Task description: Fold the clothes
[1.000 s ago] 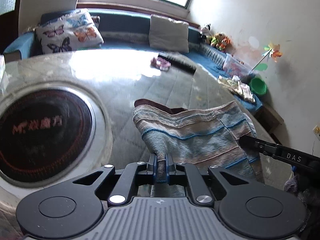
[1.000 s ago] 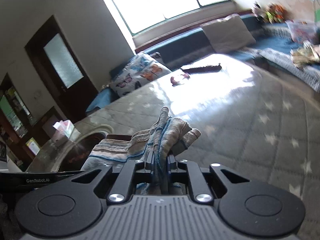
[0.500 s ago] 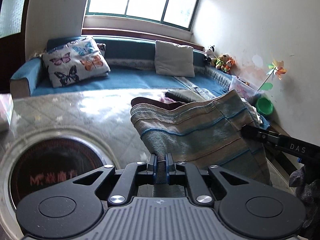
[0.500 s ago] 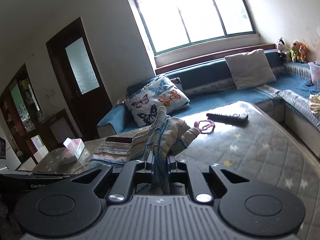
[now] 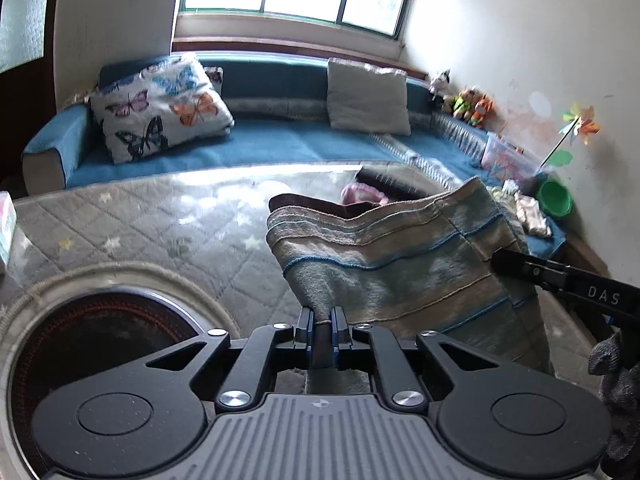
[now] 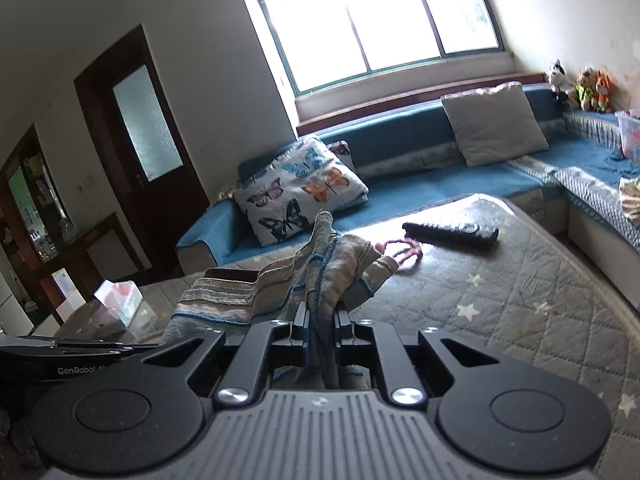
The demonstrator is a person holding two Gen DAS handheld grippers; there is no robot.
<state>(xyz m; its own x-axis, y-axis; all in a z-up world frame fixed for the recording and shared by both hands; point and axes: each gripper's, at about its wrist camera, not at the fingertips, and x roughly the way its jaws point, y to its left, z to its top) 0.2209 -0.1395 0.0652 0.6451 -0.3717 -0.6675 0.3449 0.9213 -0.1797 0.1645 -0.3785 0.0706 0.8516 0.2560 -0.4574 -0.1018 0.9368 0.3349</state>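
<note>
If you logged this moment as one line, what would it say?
step: fold clothes | left gripper: shut on striped towel | right gripper: shut on striped towel | towel: held up above quilted table

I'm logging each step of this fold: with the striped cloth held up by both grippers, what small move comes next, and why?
Probably lower both together toward the quilted table. The left gripper and right gripper each pinch the striped cloth, which hangs stretched between them, so it needs laying flat before folding.

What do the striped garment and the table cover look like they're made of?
The striped garment looks like soft knit or terry: fuzzy nap, stitched blue lines, limp drape. The table cover looks like quilted fabric, diamond-stitched with printed stars; its glare suggests a clear sheet on top, unconfirmed.
</note>
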